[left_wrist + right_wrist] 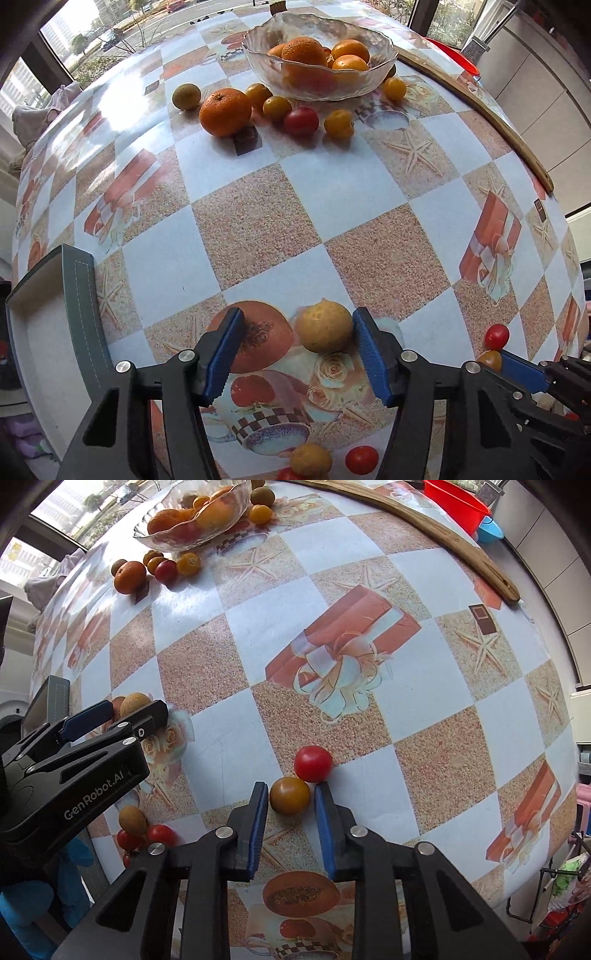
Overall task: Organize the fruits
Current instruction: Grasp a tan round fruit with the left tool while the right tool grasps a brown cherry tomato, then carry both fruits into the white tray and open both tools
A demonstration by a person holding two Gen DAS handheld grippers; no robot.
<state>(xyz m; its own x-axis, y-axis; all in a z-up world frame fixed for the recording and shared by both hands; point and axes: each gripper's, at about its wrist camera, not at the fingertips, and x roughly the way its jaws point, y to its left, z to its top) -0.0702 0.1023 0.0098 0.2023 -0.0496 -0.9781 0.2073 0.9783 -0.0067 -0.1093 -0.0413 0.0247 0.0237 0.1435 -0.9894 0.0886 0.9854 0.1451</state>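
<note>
The left gripper (pixel 297 347) is spread wide around a tan longan (pixel 324 326), which sits against its right finger; the right gripper (pixel 291 805) brackets an amber cherry tomato (pixel 289 795), not yet clamped; the glass bowl (pixel 319 55) lies far ahead.

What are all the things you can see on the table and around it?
Glass bowl: one, clear, far end of the table, holding oranges.
Big orange: one, orange, on the cloth before the bowl.
Small fruits by the bowl: several, yellow, one red, one greenish.
Tan fruit: one, between the left gripper's fingers.
Amber tomato: one, between the right gripper's fingers.
Red tomato: one, touching the amber one, just beyond.
Near-edge fruits: tan and red, clustered.
Tablecloth: checked, white and sandy.
Wooden board: one, brown, far edge.
Red basin: one, beyond the board.
Dark tray: one, left edge.
Left gripper: black, blue pads, open.
Right gripper: same, open.
</note>
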